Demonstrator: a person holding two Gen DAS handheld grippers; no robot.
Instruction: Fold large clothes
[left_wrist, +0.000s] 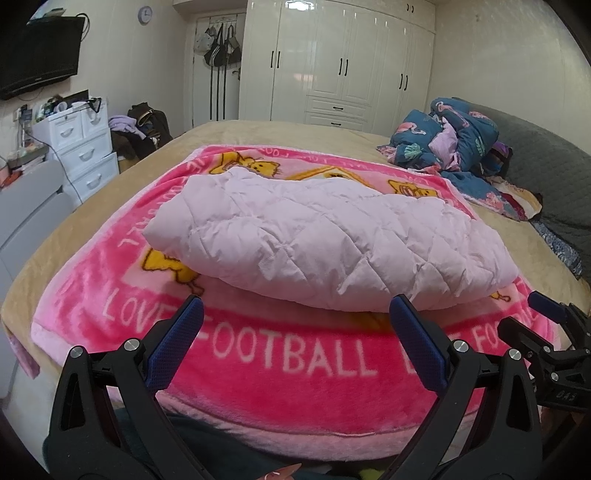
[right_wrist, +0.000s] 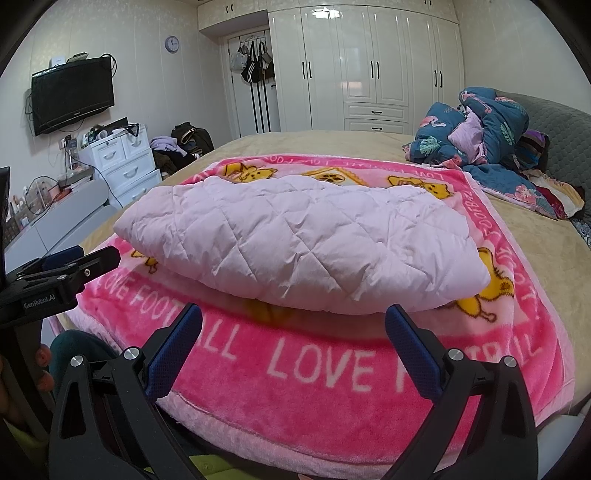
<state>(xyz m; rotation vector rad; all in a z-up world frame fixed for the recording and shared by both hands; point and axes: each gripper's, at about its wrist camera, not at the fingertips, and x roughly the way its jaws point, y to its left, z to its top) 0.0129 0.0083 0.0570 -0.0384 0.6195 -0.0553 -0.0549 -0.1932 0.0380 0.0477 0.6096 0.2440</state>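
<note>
A pale pink quilted garment (left_wrist: 317, 240) (right_wrist: 295, 243) lies folded into a thick bundle on a bright pink "LOVE FOOTBALL" blanket (left_wrist: 295, 362) (right_wrist: 332, 369) spread over the bed. My left gripper (left_wrist: 297, 314) is open, its blue pads just short of the bundle's near edge, holding nothing. My right gripper (right_wrist: 293, 319) is likewise open and empty in front of the bundle. The right gripper's tip (left_wrist: 546, 308) shows at the right edge of the left wrist view. At the left edge of the right wrist view is the left gripper (right_wrist: 62, 266), seen side-on.
A crumpled blue flamingo-print duvet (left_wrist: 458, 144) (right_wrist: 487, 140) is heaped at the bed's far right beside a grey headboard (left_wrist: 554, 162). White drawers (left_wrist: 85, 147) and piled clothes (left_wrist: 144, 129) stand left of the bed; white wardrobes (left_wrist: 340, 62) line the far wall.
</note>
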